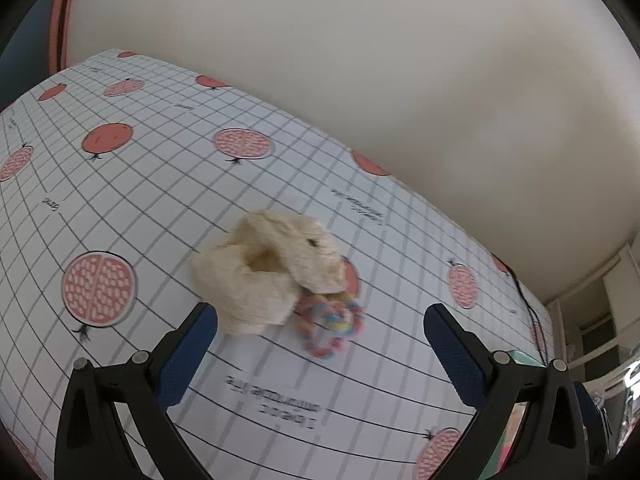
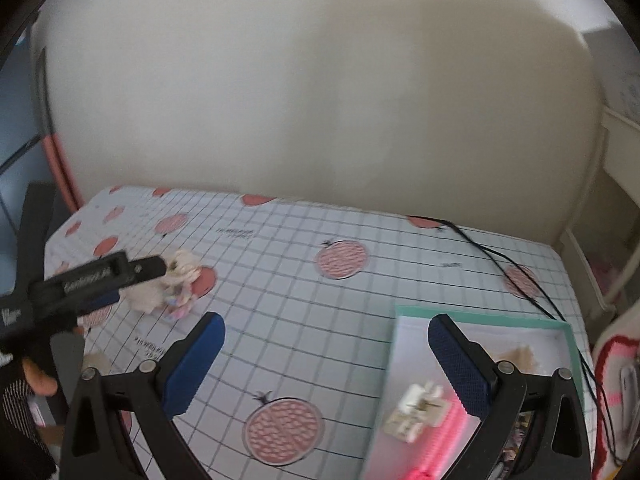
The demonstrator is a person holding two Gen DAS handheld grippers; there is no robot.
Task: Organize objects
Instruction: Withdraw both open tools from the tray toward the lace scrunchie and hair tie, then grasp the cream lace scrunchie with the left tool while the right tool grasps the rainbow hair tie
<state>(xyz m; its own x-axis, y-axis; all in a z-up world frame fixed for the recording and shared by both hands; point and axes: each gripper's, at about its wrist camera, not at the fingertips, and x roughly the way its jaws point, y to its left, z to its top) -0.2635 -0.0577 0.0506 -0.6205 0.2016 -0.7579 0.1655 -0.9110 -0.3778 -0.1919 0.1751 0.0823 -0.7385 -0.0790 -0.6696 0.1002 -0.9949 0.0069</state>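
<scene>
Plush toy (image 1: 266, 270), cream and fuzzy, lies on the gridded tablecloth (image 1: 140, 200), partly over a pastel rope ring (image 1: 332, 328); the left gripper (image 1: 320, 316) faces it with jaws spread wide and empty, probably lining up a grasp; the right gripper (image 2: 326, 330), likewise spread and empty, hangs by the teal tray (image 2: 480, 318), where small items already lie, likely the collection spot.

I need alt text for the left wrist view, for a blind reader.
The open left claw hovers just before a cream plush toy lying against a pastel rope toy on a grid tablecloth printed with red fruit. A plain wall is behind.
</scene>
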